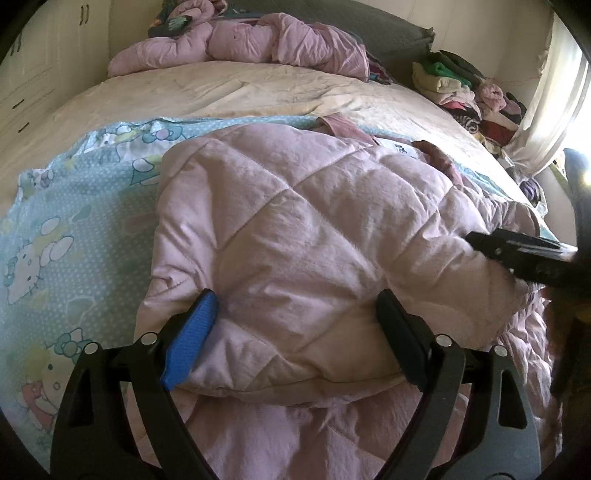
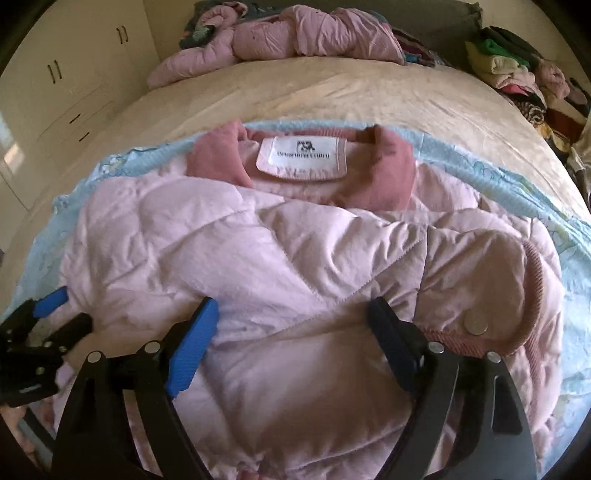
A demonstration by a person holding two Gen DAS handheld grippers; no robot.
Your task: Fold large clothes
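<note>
A pale pink quilted jacket (image 1: 295, 221) lies folded on a light blue cartoon-print sheet (image 1: 74, 229) on the bed. Its darker pink collar and white label (image 2: 303, 157) face the far side. A ribbed cuff with a metal snap (image 2: 476, 325) rests on the right. My left gripper (image 1: 295, 299) stands open at the jacket's near left fold, with padded fabric bulging between its fingers. My right gripper (image 2: 293, 310) is open low over the jacket's middle, its pads apart from the cloth. A black finger (image 1: 517, 251) of the right gripper enters the left wrist view from the right. The left gripper (image 2: 64, 314) shows at the jacket's left edge.
A crumpled pink padded garment (image 2: 295, 33) lies at the head of the bed on a beige cover (image 1: 240, 88). A stack of folded clothes (image 1: 461, 85) sits at the far right. White cabinets (image 2: 74, 85) stand to the left, a curtain (image 1: 554, 96) to the right.
</note>
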